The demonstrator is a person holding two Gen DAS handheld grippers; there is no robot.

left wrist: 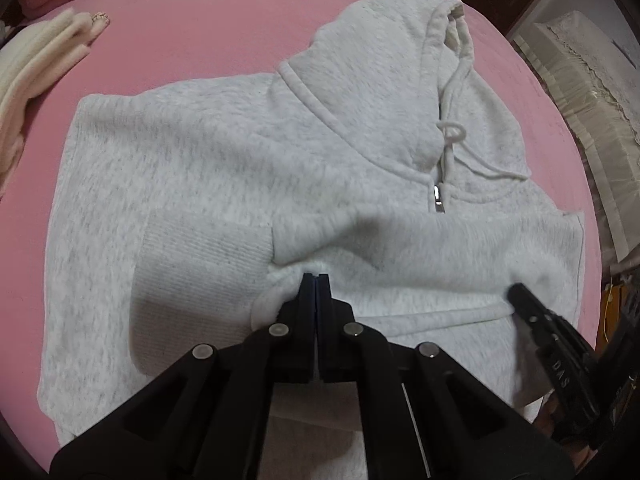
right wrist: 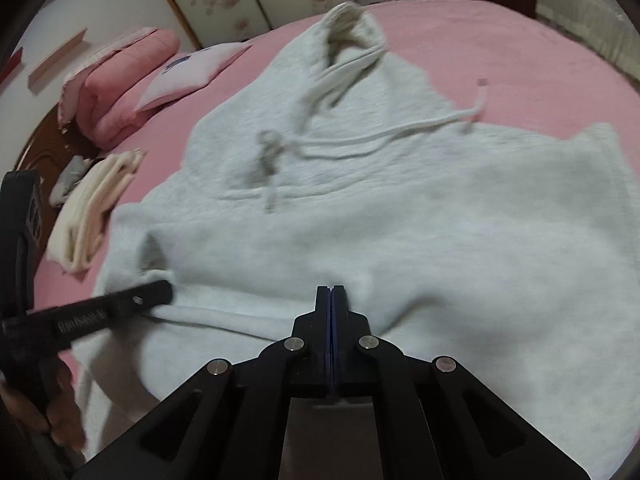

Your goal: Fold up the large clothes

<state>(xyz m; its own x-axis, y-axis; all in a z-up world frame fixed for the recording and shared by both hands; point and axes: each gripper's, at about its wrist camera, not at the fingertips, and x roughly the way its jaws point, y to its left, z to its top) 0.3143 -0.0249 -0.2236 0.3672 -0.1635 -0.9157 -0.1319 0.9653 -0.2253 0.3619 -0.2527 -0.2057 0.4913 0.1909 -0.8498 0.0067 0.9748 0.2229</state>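
Fleecy grey hoodie (left wrist: 224, 152) lay flat mid-bed (left wrist: 200, 20), sleeve folded across. Left gripper (left wrist: 316, 280) jaws clenched on its ribbed cuff (left wrist: 200, 256); right gripper (right wrist: 331, 290) jaws clenched on the sleeve.

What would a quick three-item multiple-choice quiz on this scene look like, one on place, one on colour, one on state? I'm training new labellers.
1. Where is the folded cream cloth?
A. On the hoodie's hood
B. Apart from the hoodie, on the sheet
C. Between the jaws

2. What colour is the bed sheet?
A. Pink
B. Blue
C. Green

3. How do the left gripper's jaws stand?
A. Wide open
B. Half open
C. Shut together

Answers: 1 B, pink sheet shows between it and the grey hoodie. 2 A, pink all round the hoodie. 3 C, no gap shows between the pads at the hoodie's fabric.
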